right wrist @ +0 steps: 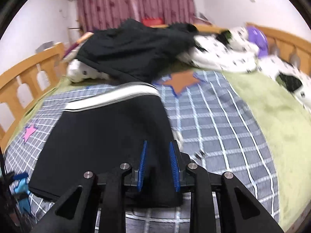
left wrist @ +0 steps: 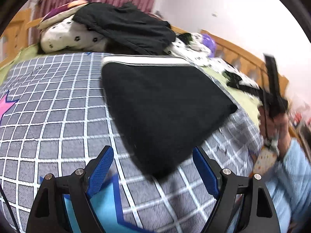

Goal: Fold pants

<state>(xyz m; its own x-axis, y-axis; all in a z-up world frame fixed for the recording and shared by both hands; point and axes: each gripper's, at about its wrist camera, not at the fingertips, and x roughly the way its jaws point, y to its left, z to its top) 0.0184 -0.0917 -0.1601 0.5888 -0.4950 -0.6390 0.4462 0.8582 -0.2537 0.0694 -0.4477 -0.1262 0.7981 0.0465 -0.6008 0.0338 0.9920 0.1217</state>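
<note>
Black pants [left wrist: 163, 112], folded into a flat pad w/ white stripe along the far edge, lie on the grey checked blanket [left wrist: 58, 116] mid-bed; left gripper [left wrist: 153, 172] hovers just over the near corner, blue fingers [left wrist: 103, 167] spread wide, nothing between them; right gripper [right wrist: 157, 165] sits over the pants' near right edge, fingers a narrow gap apart, not pinching the cloth; in left view it's blurred at far right; behind: heap of dark clothes [right wrist: 134, 52] on spotted bedding [right wrist: 223, 58], wooden bed rail [right wrist: 25, 83], pink curtain [right wrist: 136, 0].
</note>
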